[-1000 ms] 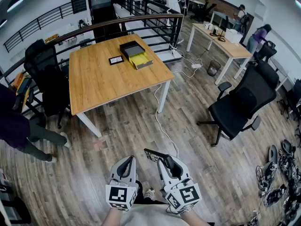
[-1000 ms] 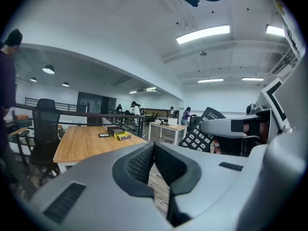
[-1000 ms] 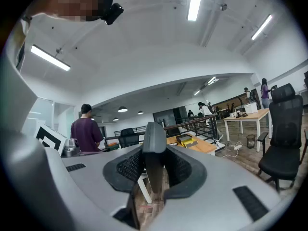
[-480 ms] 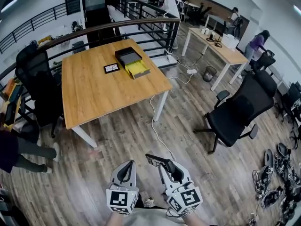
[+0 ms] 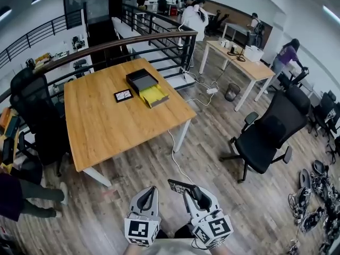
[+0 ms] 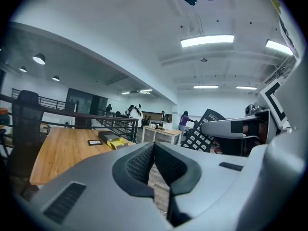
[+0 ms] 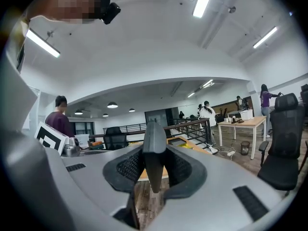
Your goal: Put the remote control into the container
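A black remote control point(image 5: 179, 185) with white buttons is clamped in my right gripper point(image 5: 192, 191), low in the head view above the wooden floor. In the right gripper view the remote point(image 7: 153, 150) stands edge-on between the jaws. My left gripper point(image 5: 152, 192) hangs beside it, shut with nothing in it; its jaws meet in the left gripper view point(image 6: 154, 154), where the remote point(image 6: 201, 133) shows to the right. The container point(image 5: 146, 87), a black box with an open yellow drawer, rests on the far side of a wooden table point(image 5: 106, 126), well ahead of both grippers.
A small black framed card point(image 5: 123, 95) lies left of the container. A black office chair point(image 5: 265, 137) stands on the right, another chair point(image 5: 37, 116) left of the table. A white cable point(image 5: 180, 158) runs over the floor. A railing point(image 5: 133, 41) lies behind the table; people work further back.
The head view has shifted: the table now sits lower and closer in the frame, and the person at the left edge has nearly dropped out. Both grippers keep their pose.
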`<state>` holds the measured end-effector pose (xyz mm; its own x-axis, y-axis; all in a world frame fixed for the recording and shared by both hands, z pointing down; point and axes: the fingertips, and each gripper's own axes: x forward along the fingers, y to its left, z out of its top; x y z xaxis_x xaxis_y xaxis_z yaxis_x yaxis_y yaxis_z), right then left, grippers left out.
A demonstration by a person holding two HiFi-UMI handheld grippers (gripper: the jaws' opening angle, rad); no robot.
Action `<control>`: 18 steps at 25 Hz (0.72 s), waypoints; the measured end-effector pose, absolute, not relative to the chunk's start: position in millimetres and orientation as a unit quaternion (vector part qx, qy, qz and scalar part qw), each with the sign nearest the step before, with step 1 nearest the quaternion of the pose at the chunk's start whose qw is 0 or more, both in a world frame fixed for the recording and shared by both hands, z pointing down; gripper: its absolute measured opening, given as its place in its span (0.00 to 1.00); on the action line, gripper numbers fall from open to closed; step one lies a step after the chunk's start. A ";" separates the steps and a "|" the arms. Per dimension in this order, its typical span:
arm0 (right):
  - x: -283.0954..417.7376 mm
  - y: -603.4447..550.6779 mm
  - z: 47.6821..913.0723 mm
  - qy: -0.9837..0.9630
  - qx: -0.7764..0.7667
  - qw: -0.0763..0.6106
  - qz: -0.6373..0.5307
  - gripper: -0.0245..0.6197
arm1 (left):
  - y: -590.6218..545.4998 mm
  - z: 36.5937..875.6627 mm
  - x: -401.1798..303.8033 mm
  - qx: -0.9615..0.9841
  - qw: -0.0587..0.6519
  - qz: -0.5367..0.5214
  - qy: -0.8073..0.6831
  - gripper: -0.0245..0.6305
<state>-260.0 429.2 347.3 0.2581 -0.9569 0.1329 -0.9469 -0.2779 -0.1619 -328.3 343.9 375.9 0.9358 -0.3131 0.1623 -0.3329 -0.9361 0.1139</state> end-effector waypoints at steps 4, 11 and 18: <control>-251.9 412.5 350.9 0.602 -0.791 0.018 -0.110 0.23 | 329.5 379.2 -317.5 0.981 0.074 0.075 -0.162 0.06; -225.2 386.0 362.2 0.610 -0.781 0.030 -0.132 0.23 | 304.9 383.4 -299.3 0.978 0.071 0.088 -0.177 0.06; -175.7 340.2 371.2 0.630 -0.764 0.024 -0.138 0.23 | 262.3 396.5 -259.6 0.969 0.084 0.103 -0.209 0.06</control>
<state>-175.7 340.2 371.2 0.1688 -0.9690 0.1803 -0.9555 -0.2058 -0.2115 -259.6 262.3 396.5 0.8915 -0.3879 0.2339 -0.4222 -0.8987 0.1190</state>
